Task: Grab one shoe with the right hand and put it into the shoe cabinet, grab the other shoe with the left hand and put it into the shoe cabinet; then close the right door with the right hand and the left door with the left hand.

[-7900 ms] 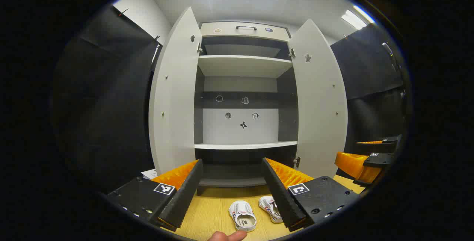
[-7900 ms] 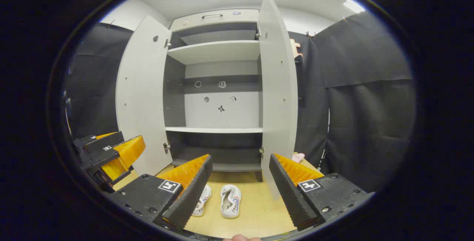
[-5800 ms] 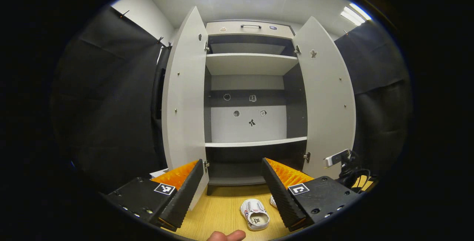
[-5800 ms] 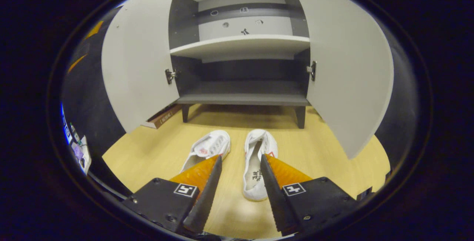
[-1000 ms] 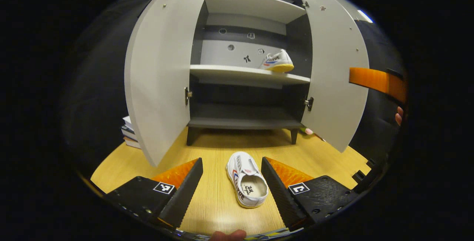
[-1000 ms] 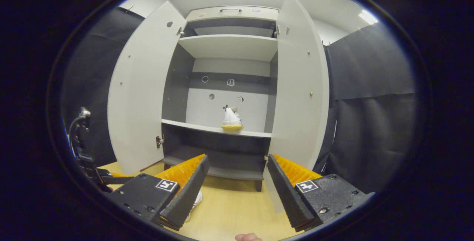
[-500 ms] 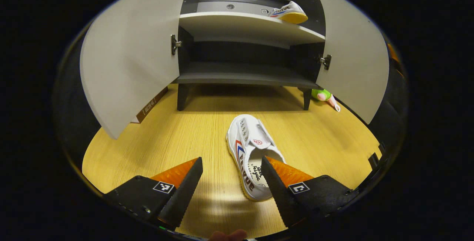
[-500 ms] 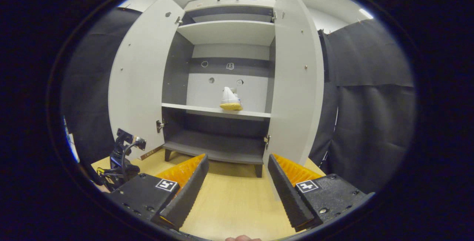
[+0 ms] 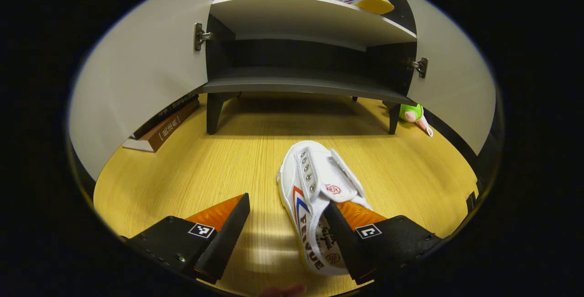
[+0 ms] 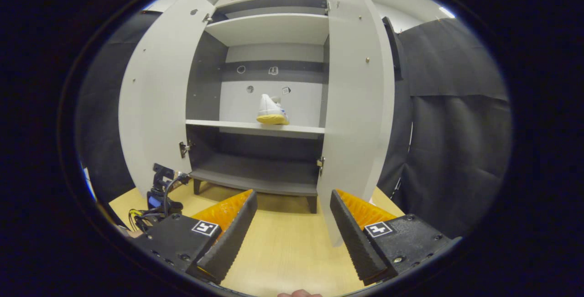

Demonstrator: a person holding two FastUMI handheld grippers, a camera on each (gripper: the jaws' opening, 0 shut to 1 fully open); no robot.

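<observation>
Since half a second ago the left gripper has descended onto the floor sneaker; jaws spread wide, one finger inside its opening. Right gripper hangs apart, holding nothing. Beyond, the shoe cabinet stands with both doors open, second sneaker on its middle shelf.

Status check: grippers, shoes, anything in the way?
Left gripper open, straddling floor shoe. Right gripper open, empty. Shelf shoe placed. Both doors open; path looks clear.
</observation>
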